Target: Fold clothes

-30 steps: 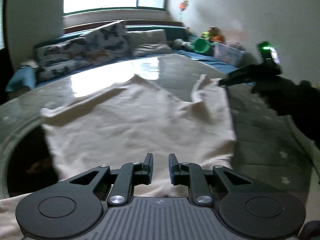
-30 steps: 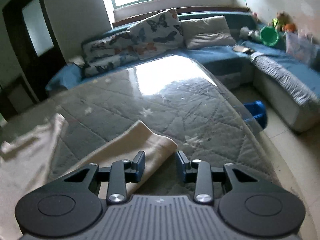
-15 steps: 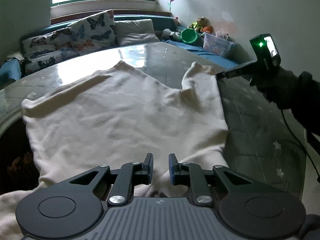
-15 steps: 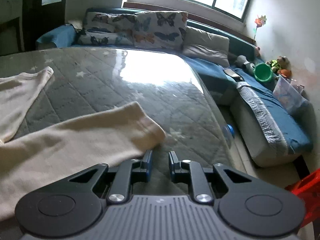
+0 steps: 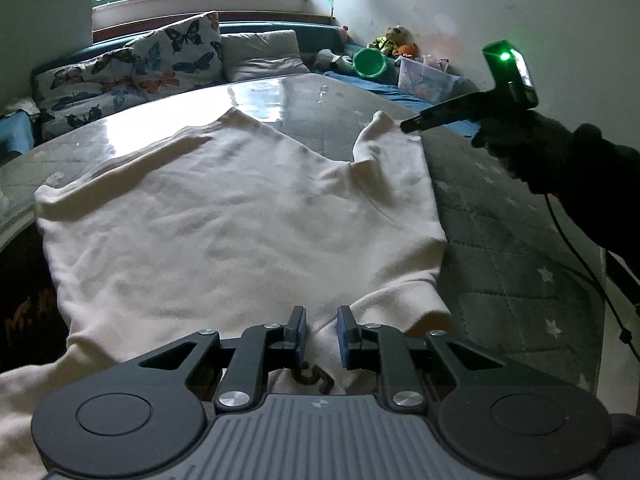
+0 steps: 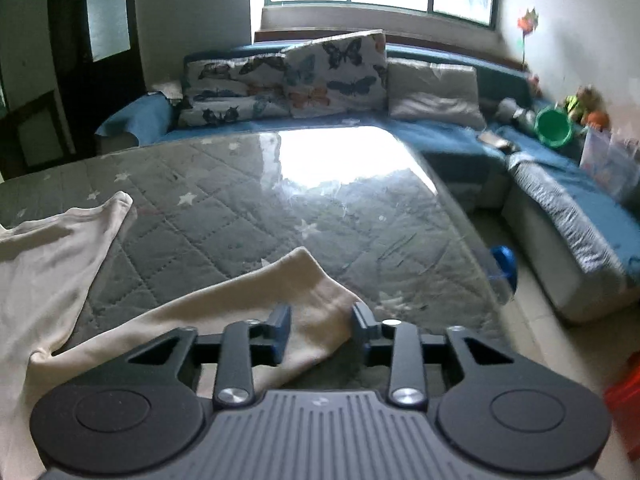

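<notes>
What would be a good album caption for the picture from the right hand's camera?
Right tongs opening around the cuff of a cream sweater sleeve on a grey quilted table.

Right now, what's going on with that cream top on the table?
A person is folding a cream sweatshirt spread flat on the quilted grey table, a handheld gripper in each hand. The left gripper sits at its near edge, jaws narrow, with cloth between them. The right gripper is at the end of a sleeve, its jaws opening around it.

garment (image 5: 240, 216): cream | table cover (image 6: 248, 216): grey, quilted, white stars | cushions (image 6: 288, 80): butterfly print
</notes>
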`<state>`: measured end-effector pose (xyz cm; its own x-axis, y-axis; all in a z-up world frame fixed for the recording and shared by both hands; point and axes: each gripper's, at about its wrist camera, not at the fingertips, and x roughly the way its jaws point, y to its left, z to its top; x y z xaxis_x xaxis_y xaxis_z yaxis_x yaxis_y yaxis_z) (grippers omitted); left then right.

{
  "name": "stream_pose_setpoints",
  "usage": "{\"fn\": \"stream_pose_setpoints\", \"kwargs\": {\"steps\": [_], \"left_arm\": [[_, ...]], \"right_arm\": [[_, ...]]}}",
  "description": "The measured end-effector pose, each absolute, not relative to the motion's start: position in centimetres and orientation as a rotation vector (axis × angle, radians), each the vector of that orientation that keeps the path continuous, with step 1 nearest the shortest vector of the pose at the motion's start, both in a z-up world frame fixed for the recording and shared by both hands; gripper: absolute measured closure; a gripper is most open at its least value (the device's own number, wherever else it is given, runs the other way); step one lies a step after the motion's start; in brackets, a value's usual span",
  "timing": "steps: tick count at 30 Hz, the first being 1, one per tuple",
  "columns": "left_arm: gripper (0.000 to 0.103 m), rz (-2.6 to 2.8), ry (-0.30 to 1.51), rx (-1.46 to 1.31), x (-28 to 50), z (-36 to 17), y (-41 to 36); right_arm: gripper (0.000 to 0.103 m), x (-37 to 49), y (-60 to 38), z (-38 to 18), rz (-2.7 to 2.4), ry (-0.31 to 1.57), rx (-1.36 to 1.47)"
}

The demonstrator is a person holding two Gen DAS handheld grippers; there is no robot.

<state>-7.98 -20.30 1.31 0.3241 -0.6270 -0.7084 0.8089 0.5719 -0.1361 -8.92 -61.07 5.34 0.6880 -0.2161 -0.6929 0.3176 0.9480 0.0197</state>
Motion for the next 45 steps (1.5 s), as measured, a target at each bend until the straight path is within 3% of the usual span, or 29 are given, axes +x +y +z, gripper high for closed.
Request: {"fn": "stream_pose_setpoints", "kwargs": {"steps": [7,12,17,20,27,29,33,41,45], "left_arm": [[0.082,-0.968,0.799,0.257,-8.4,1.6,-19.8],[0.082,-0.963,0.76,0.249,-8.7,2.9,-18.8],[0.078,-0.919,0.728,0.227,-7.9,4.0,-17.4],[0.078,-0.902,0.753,0.231,-7.4,3.3,-17.1],[0.078,-0.905,0.811,0.237,-6.9,1.5,-16.6],[0.078,-0.908,0.816,0.22,-6.7,1.6,-16.4],[0.078,-0.859,0.756,0.208,-5.6,3.7,-15.5],[0.078,-0.528,0.629,0.194,3.3,6.3,-14.6],[0.078,-0.474,0.662,0.176,8.5,5.1,-14.6]], "right_arm": [[0.062,-9.2,-62.0,4.9,-0.298,0.759,0.142],[0.064,-9.3,-62.0,4.7,-0.293,0.759,0.119],[0.094,-9.2,-61.4,4.8,-0.278,0.769,0.108],[0.096,-9.5,-61.0,4.9,-0.298,0.774,0.072],[0.095,-11.4,-61.0,4.9,-0.386,0.8,0.03],[0.085,-11.9,-61.2,5.2,-0.39,0.812,0.045],[0.08,-12.4,-60.9,7.1,-0.392,0.789,0.019],[0.078,-7.7,-57.3,11.3,-0.098,0.737,0.075],[0.077,-3.2,-54.7,11.3,0.03,0.73,0.076]]}}
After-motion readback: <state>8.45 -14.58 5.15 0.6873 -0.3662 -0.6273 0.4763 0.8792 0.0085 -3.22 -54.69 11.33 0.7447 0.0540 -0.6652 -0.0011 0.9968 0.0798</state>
